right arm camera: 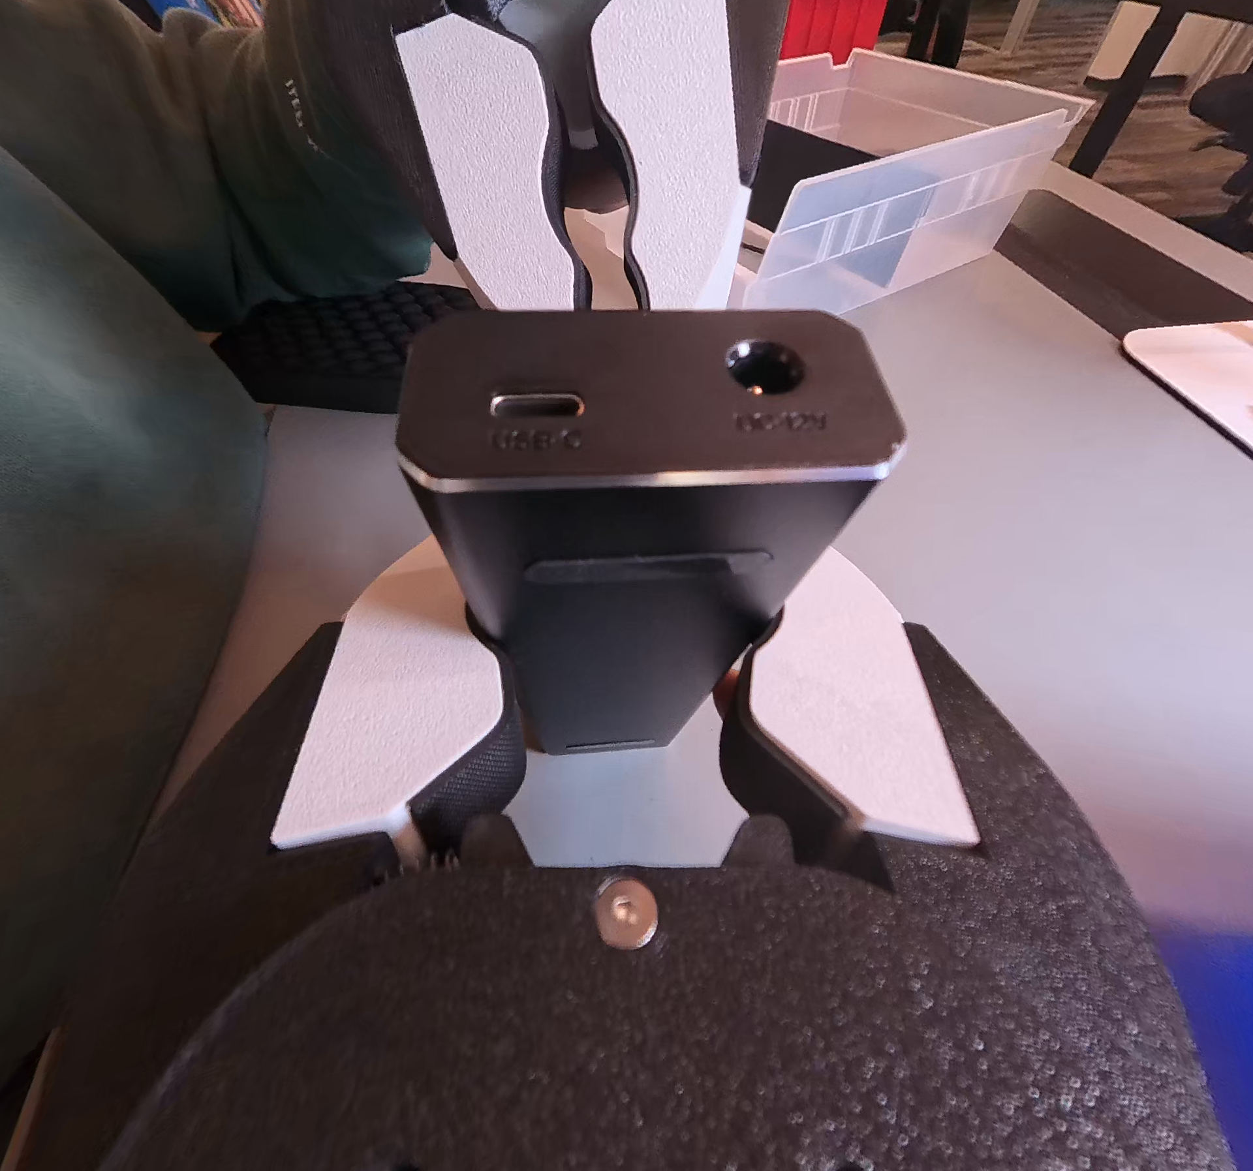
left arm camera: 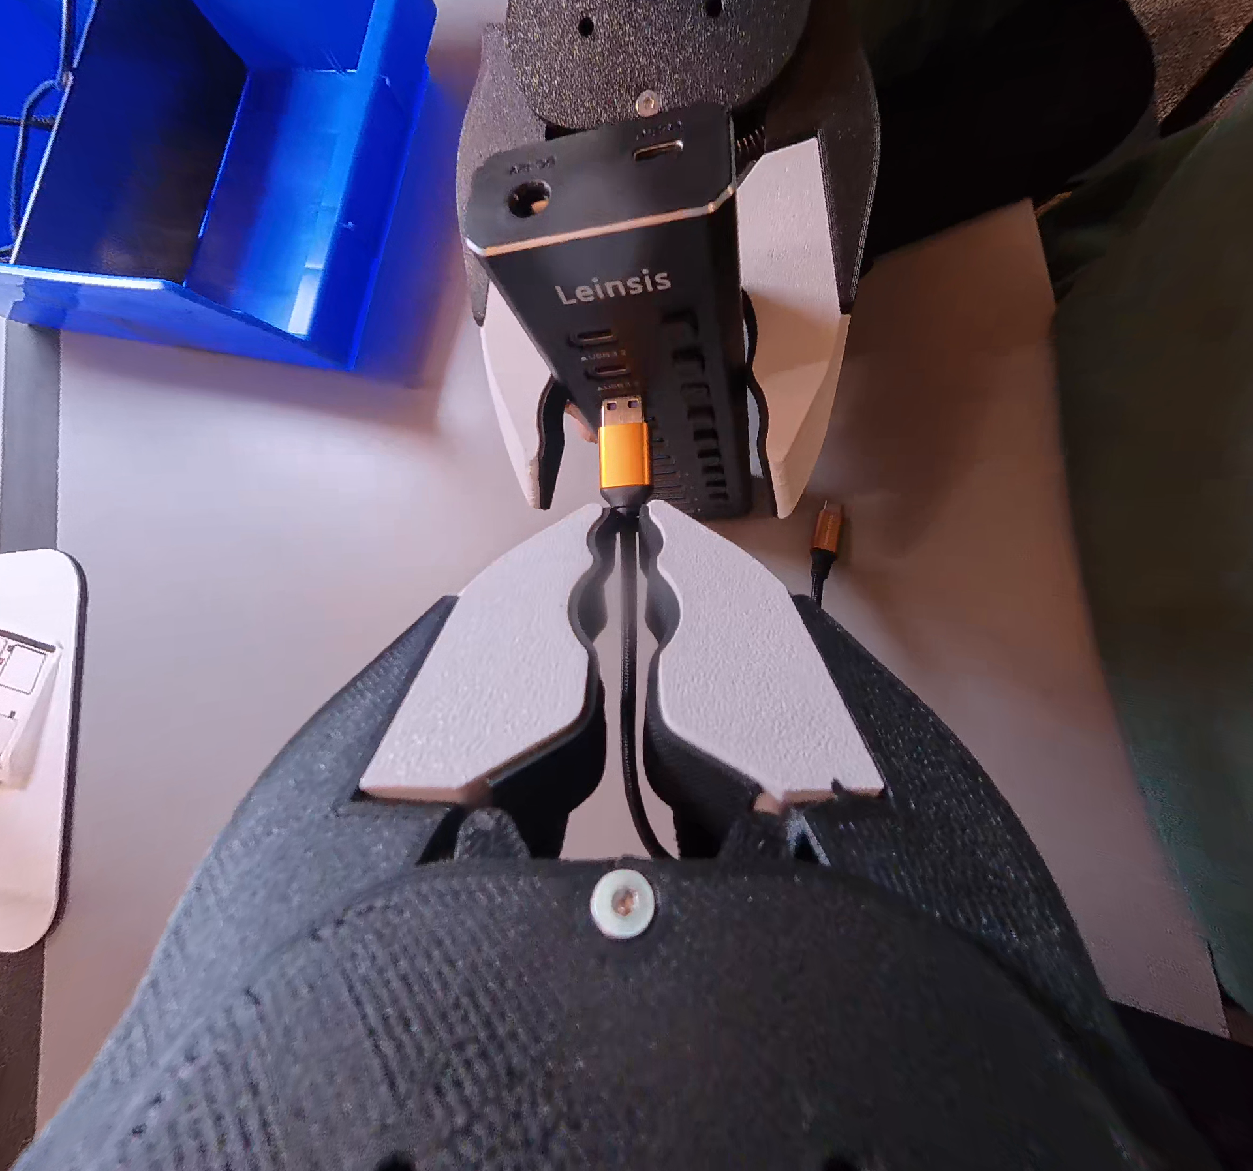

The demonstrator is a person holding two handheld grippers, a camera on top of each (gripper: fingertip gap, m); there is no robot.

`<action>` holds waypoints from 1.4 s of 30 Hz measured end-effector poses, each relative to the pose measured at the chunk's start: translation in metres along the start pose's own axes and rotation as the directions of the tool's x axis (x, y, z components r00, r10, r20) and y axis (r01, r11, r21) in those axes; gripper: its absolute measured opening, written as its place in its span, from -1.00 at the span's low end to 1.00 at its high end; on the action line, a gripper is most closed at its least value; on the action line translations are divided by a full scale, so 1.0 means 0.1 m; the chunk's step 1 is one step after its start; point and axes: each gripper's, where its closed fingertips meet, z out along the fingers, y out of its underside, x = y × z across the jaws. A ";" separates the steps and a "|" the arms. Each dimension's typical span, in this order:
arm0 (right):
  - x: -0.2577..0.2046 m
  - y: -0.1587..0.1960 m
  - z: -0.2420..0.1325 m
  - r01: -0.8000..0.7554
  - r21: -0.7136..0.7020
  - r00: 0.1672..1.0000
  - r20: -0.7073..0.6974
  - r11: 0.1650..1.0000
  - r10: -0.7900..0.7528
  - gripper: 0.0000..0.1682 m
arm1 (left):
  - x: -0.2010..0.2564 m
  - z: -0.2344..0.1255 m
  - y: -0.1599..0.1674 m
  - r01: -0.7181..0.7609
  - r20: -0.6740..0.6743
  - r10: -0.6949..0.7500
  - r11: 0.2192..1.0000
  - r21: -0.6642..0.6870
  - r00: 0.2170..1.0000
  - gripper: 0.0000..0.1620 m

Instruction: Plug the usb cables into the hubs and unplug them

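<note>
Left wrist view: left gripper (left arm camera: 622, 515) pinches a braided cable (left arm camera: 630, 698), its orange USB plug (left arm camera: 624, 450) at the black hub (left arm camera: 630, 339), insertion unclear. Right gripper (right arm camera: 627, 677) clamps the hub (right arm camera: 637, 528) above a pale grey table (left arm camera: 271, 528). Blue bin (left arm camera: 203, 142), clear tray (right arm camera: 949, 142) and red bin (right arm camera: 841, 0) stand around.
</note>
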 end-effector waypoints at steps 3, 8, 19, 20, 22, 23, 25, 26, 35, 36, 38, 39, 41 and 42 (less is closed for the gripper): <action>-0.02 0.00 0.00 0.002 -0.024 1.000 -0.003 1.000 -0.003 -0.15 | 0.02 -0.01 0.00 0.017 -0.029 -0.017 0.999 0.027 0.999 -0.92; -0.01 -0.03 -0.01 0.012 -0.064 0.999 -0.029 0.998 -0.014 -0.15 | 0.01 -0.11 -0.12 0.038 -0.050 -0.033 0.993 0.107 0.998 -0.93; -0.04 -0.05 0.01 0.022 -0.031 0.999 -0.025 0.999 -0.023 -0.15 | 0.02 -0.05 -0.10 0.001 -0.022 0.001 0.995 0.100 1.000 -0.92; -0.05 -0.04 0.01 0.006 -0.031 1.000 -0.012 1.000 -0.006 -0.15 | 0.02 -0.03 -0.09 0.008 -0.026 -0.005 0.995 0.103 1.000 -0.92; -0.05 -0.06 0.00 -0.010 -0.005 1.000 -0.007 1.000 0.010 -0.15 | 0.01 -0.04 -0.12 0.020 -0.025 -0.017 0.990 0.138 1.000 -0.92; -0.05 -0.06 0.00 -0.002 -0.008 1.000 -0.006 1.000 0.002 -0.15 | 0.02 -0.05 -0.12 0.016 -0.026 -0.013 0.990 0.137 1.000 -0.93; -0.06 -0.04 0.02 0.003 -0.018 1.000 -0.002 1.000 -0.003 -0.15 | 0.03 -0.04 -0.10 0.006 -0.023 -0.003 0.992 0.123 1.000 -0.93; -0.07 -0.03 0.02 -0.005 -0.017 1.000 0.007 1.000 0.005 -0.15 | 0.04 -0.03 -0.09 0.007 -0.028 -0.004 0.993 0.122 1.000 -0.93; 0.00 -0.18 -0.06 0.001 0.049 1.000 -0.019 0.999 0.000 -0.15 | -0.11 -0.24 -0.20 0.033 0.023 -0.042 0.956 0.290 0.999 -0.82; 0.02 -0.20 -0.11 0.000 0.067 1.000 -0.027 0.998 0.002 -0.15 | -0.21 -0.37 -0.19 0.039 0.071 -0.064 0.950 0.309 0.995 -0.74; 0.09 -0.25 -0.25 -0.038 0.123 0.998 -0.038 0.992 0.043 -0.15 | -0.47 -0.80 -0.11 0.071 0.173 -0.144 0.927 0.369 0.974 -0.71; 0.13 -0.28 -0.32 -0.055 0.149 0.997 -0.048 0.987 0.063 -0.15 | -0.61 -1.05 0.00 0.090 0.234 -0.195 0.915 0.393 0.953 -0.73; 0.23 -0.33 -0.46 -0.067 0.196 0.994 -0.075 0.978 0.083 -0.15 | -0.91 -1.50 0.39 0.142 0.375 -0.290 0.916 0.375 0.881 -0.78; 0.27 -0.36 -0.51 -0.069 0.215 0.993 -0.083 0.974 0.089 -0.15 | -1.05 -1.66 0.68 0.199 0.430 -0.334 0.924 0.328 0.839 -0.78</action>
